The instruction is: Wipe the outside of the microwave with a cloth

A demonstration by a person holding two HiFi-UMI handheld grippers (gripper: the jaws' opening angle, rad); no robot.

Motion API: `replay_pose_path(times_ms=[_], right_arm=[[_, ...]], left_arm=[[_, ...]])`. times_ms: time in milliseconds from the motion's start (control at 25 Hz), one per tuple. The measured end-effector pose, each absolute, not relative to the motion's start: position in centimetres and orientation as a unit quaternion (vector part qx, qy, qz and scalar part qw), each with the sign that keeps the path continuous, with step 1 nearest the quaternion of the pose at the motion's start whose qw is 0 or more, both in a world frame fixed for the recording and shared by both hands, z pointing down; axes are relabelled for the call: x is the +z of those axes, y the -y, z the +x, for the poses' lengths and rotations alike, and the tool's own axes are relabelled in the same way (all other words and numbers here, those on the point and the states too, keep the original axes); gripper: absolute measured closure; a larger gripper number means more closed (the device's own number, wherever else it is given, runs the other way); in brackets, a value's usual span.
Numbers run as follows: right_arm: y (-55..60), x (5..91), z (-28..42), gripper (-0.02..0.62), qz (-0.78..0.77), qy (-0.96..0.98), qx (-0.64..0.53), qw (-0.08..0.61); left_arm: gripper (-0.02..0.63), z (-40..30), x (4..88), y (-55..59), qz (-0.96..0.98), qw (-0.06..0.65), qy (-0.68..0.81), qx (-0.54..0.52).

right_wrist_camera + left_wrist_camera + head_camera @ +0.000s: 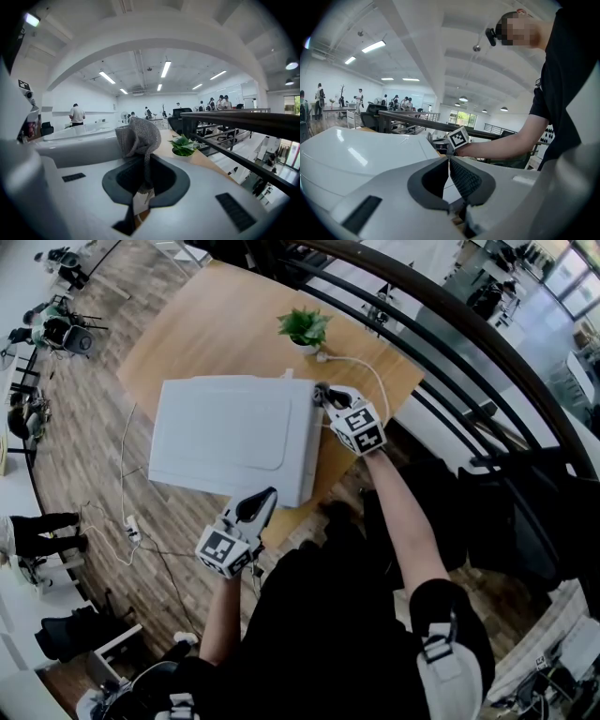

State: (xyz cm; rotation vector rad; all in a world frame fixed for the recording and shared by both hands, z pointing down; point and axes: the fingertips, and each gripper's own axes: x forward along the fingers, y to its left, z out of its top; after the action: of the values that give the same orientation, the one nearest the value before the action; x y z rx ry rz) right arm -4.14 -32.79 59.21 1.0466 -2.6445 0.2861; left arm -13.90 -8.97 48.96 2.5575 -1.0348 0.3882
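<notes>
The white microwave (230, 432) sat on a round wooden worktop (216, 324), seen from above in the head view. A grey woven cloth (137, 135) was pinched between the jaws of the right gripper (328, 399), its loose end bunched above their tips. That gripper was at the microwave's far right top corner, the cloth against the casing there. The left gripper (270, 493) hung just beside the microwave's near right corner, its jaws closed tip to tip with nothing between them. Behind the microwave stood a small potted plant (303, 327), with a white cable (361, 362) looping past it. A dark railing (450, 324) curved round the worktop's far side.
</notes>
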Motion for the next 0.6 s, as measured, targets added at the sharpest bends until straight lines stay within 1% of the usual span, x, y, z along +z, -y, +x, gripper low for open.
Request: replay_pose_path(times_ms=[120,600], right_arm=[[33.1,59.3,-4.0,0.583,0.367,0.912,0.105,0.147],[33.9,60.8,-3.9,0.583,0.384,0.903,0.097,0.168]], left_arm=[[0.595,-13.8,48.8,9.1,0.907,0.167,0.364,0.128],[0.595,-14.7,48.9,8.1,0.899,0.176,0.376,0.136]])
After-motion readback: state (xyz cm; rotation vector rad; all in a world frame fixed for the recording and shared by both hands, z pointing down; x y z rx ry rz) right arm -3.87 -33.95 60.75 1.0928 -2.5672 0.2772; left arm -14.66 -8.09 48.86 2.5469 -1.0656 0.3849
